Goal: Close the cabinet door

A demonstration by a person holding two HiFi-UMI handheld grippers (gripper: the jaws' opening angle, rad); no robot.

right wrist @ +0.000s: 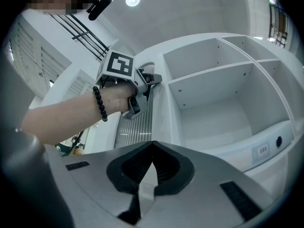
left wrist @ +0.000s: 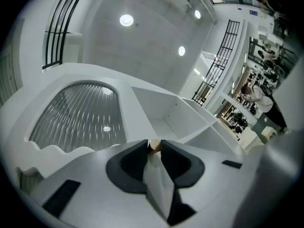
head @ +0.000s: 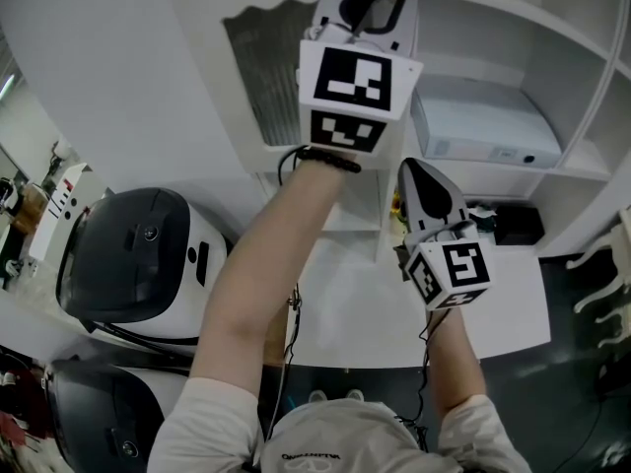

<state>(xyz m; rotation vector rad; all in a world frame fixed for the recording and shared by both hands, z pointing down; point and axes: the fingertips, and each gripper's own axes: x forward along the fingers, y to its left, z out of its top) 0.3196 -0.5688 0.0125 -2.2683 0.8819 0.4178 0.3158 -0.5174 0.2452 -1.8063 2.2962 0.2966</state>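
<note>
My left gripper [left wrist: 155,141] is up at the cabinet door [head: 258,77], its jaws nearly shut and pinching the small tan knob [left wrist: 155,146] on the door's free edge. The knob sits right at the jaw tips, with a pad pressed to either side of it. My right gripper [right wrist: 152,142] has its jaws fully together, tip against tip, with nothing between them. It hangs lower than the knob, near the door's free edge, and I see it touching nothing.

The door stands swung out from the cabinet [right wrist: 167,87]. Its ribbed glass pane [left wrist: 80,118] fills the frame under a scalloped top rail. In the right gripper view my left hand [right wrist: 116,99], with a dark bead bracelet [right wrist: 99,104] at the wrist, reaches up in front of that pane.

To the right of the door the compartments [right wrist: 213,94] lie exposed, split by white shelves and an upright divider. On a shelf to the right of the door, lower than the knob, sits a white box-shaped device [head: 483,116] with small ports on its front. Below it, further down from the door, a dark thing [head: 518,223] lies on the next level, and I cannot tell what it is. Two white machines with dark domed tops [head: 128,254] stand left of the door, well apart from it.
</note>
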